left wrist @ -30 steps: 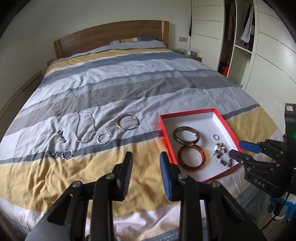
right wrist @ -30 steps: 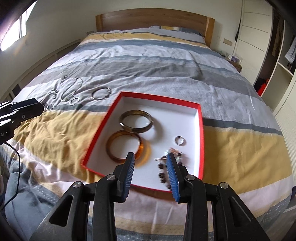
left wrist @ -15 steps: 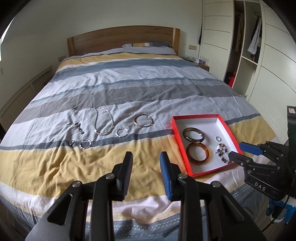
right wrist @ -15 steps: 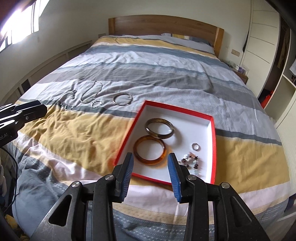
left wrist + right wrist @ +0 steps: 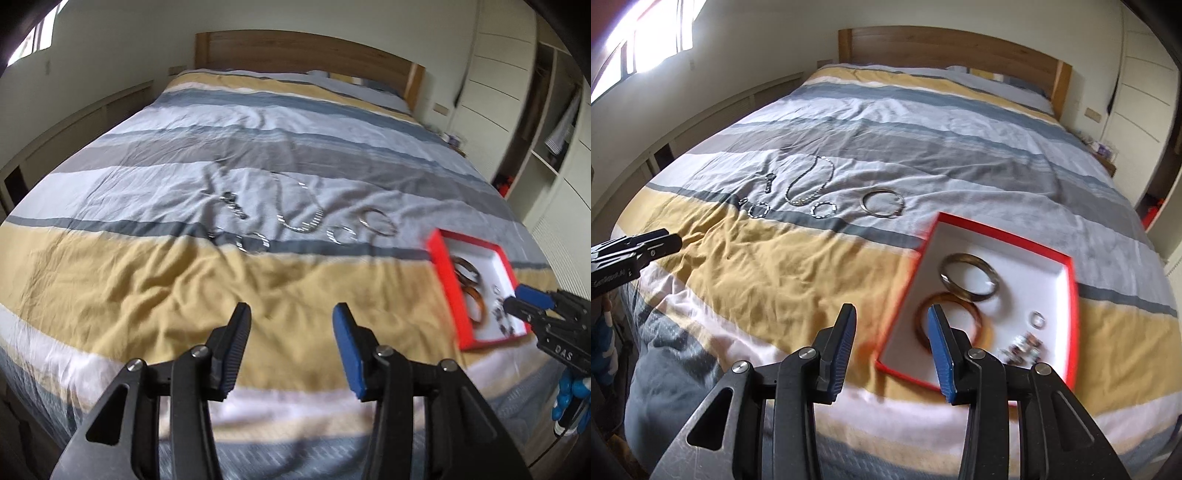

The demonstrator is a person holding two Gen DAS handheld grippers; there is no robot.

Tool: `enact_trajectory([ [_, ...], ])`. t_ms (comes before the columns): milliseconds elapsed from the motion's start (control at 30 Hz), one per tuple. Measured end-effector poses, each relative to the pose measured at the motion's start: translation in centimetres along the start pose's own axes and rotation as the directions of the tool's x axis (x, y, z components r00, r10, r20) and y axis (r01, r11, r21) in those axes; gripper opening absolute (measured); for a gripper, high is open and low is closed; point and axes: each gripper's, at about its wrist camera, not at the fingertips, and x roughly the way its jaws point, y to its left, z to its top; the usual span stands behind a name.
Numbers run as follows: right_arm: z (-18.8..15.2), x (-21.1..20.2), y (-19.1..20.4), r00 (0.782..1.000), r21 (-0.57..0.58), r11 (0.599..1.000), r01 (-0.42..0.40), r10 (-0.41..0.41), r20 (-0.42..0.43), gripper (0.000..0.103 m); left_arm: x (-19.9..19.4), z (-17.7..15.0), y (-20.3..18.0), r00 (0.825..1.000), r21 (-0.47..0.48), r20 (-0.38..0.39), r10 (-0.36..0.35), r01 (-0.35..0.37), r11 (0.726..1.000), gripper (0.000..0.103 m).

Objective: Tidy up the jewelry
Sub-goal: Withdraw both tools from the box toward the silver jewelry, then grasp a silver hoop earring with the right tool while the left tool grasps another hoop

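A red-rimmed white box lies on the striped bedspread and holds a dark bangle, an amber bangle, a small ring and a beaded bracelet. Loose on the bedspread lie a silver chain necklace, a large silver bangle, small twisted rings and a key-like piece. My left gripper hovers over the yellow stripe near the bed's foot, its jaws opening with nothing between them. My right gripper stands open and empty over the box's near left corner.
The bed fills both views, its wooden headboard at the far end. White wardrobes and open shelves line the right side. A low ledge under a window runs along the left wall.
Both grippers have drawn back towards the bed's foot and swung left, so the jewelry looks smaller and sits further right. The left gripper's jaws stand visibly wider apart than before.
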Motion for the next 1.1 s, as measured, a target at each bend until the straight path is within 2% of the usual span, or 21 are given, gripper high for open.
enact_trajectory([
  [367,6.6,10.0,4.4,0.99,-0.03,0.99,-0.14,0.139,-0.038,0.041,10.3,4.1,6.0,0.997,-0.163,-0.07,-0.037,0.025,0.986,0.044],
  [567,9.7,15.1,5.1,0.985,0.009,0.986,-0.168,0.168,-0.045,0.04,14.3,5.2,7.5,0.996,-0.224,-0.09,-0.029,0.008,0.975,0.042],
  [667,10.5,17.6,5.1,0.982,0.034,0.984,-0.175,0.177,-0.067,0.033,15.7,5.3,7.1,0.994,-0.219,-0.11,-0.024,0.0,0.976,0.035],
  [767,10.7,19.5,4.9,0.981,0.054,0.984,-0.168,0.172,-0.091,0.03,16.8,5.1,7.0,0.992,-0.222,-0.121,-0.022,-0.006,0.975,0.034],
  [1033,11.1,22.1,5.4,0.974,0.074,0.979,-0.191,0.199,-0.108,0.029,18.2,4.9,7.1,0.991,-0.214,-0.131,0.017,-0.045,0.976,0.023],
  [1100,11.1,22.5,5.9,0.975,0.058,0.981,-0.183,0.189,-0.115,0.027,18.3,4.8,6.9,0.991,-0.201,-0.128,0.029,-0.054,0.978,0.014],
])
